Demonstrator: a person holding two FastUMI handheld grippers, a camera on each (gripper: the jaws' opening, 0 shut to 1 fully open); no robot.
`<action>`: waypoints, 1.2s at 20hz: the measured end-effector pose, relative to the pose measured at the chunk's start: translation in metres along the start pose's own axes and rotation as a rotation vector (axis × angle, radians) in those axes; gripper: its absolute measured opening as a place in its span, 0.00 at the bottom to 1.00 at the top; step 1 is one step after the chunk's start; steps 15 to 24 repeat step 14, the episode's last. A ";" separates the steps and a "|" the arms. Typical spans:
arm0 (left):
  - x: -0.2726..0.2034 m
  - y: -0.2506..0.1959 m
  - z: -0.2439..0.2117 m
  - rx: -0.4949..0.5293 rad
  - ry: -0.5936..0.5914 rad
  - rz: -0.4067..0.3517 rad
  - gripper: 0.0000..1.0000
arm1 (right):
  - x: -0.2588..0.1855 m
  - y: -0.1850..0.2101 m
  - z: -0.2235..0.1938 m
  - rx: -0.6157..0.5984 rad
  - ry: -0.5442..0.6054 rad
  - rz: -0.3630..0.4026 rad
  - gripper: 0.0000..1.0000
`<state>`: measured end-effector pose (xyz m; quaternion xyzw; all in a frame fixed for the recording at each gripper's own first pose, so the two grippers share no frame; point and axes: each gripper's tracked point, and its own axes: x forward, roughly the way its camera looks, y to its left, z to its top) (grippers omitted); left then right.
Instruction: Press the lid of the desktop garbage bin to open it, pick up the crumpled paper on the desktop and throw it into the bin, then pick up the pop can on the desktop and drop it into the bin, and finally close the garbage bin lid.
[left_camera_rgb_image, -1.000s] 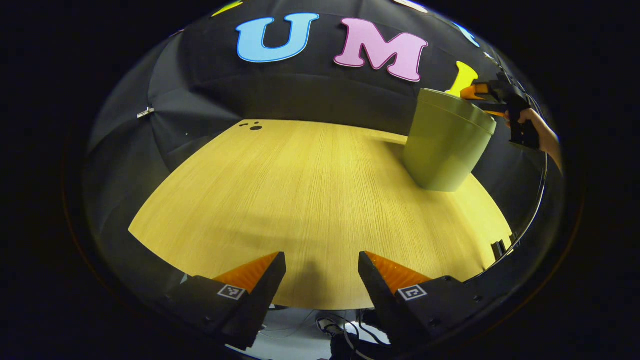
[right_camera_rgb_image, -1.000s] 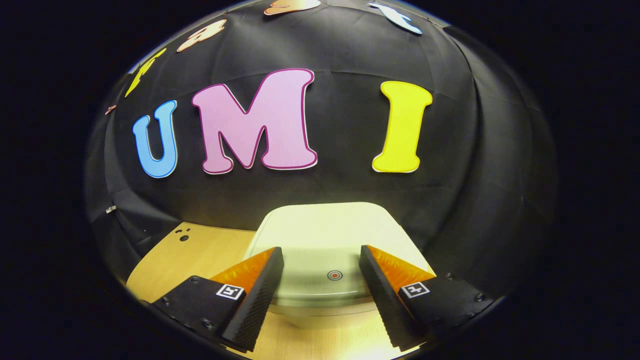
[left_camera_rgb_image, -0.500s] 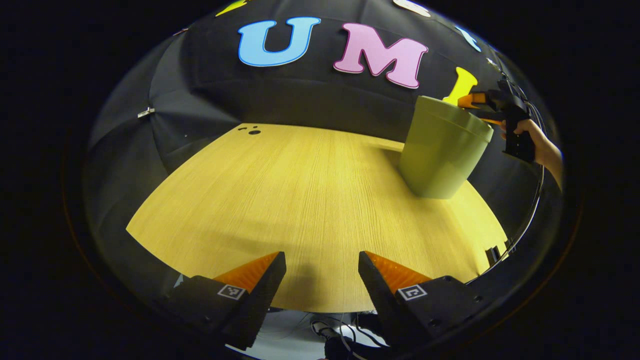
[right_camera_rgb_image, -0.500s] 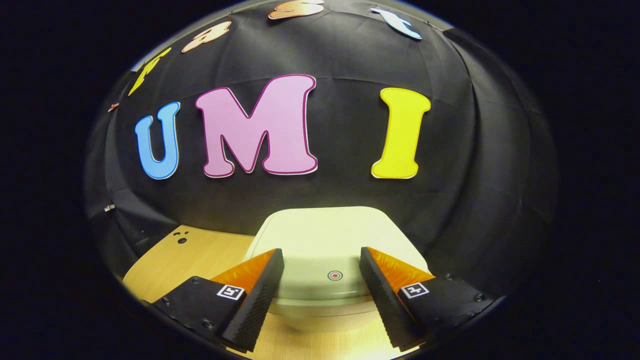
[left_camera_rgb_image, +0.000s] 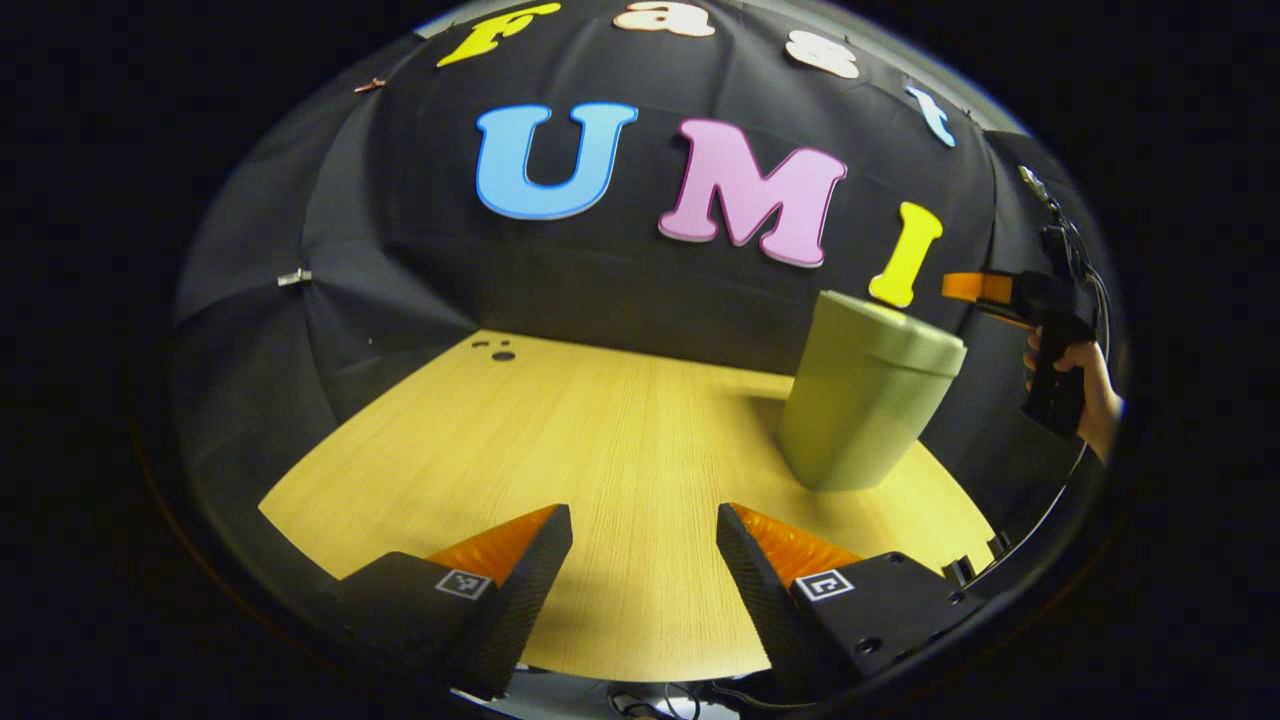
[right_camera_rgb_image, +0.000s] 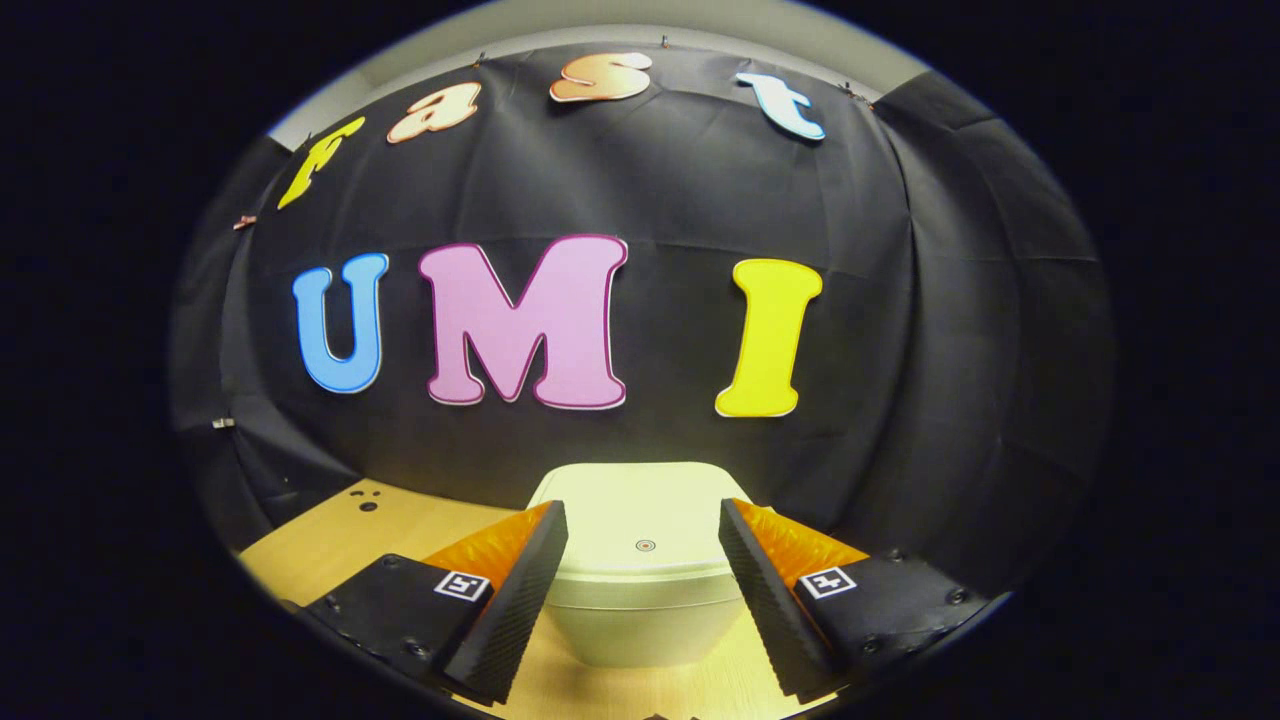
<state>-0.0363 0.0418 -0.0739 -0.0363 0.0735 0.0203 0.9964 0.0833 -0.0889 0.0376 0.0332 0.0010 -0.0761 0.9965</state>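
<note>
A pale green garbage bin (left_camera_rgb_image: 860, 405) stands on the wooden table (left_camera_rgb_image: 560, 450) at the right, its lid down. In the right gripper view the bin's lid (right_camera_rgb_image: 640, 520) lies flat, with a small round mark near its front edge. My right gripper (right_camera_rgb_image: 642, 520) is open, hovering just before and above the lid, apart from it. From the left gripper view the same gripper (left_camera_rgb_image: 985, 290) hangs to the right of the bin, held by a hand (left_camera_rgb_image: 1085, 385). My left gripper (left_camera_rgb_image: 642, 520) is open over the table's near edge with nothing between its fingers.
Small dark holes (left_camera_rgb_image: 497, 350) mark the table's far left corner. The black cloth wall (left_camera_rgb_image: 620, 280) closes the back and left of the table. Cables (left_camera_rgb_image: 650, 705) hang below the table's near edge.
My right gripper has drawn back and up from the bin lid, which now looks smaller. My left gripper has pulled back and tilted up, so the bin sits farther away.
</note>
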 end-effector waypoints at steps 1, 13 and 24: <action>-0.005 -0.003 0.011 0.010 -0.021 -0.001 0.94 | -0.007 -0.001 0.006 0.011 -0.011 0.003 0.96; -0.044 -0.027 0.085 -0.004 -0.201 0.043 0.94 | -0.086 0.037 -0.015 -0.015 -0.001 0.113 0.99; -0.044 -0.031 0.082 -0.013 -0.193 0.038 0.94 | -0.092 0.043 -0.014 -0.050 -0.009 0.130 0.99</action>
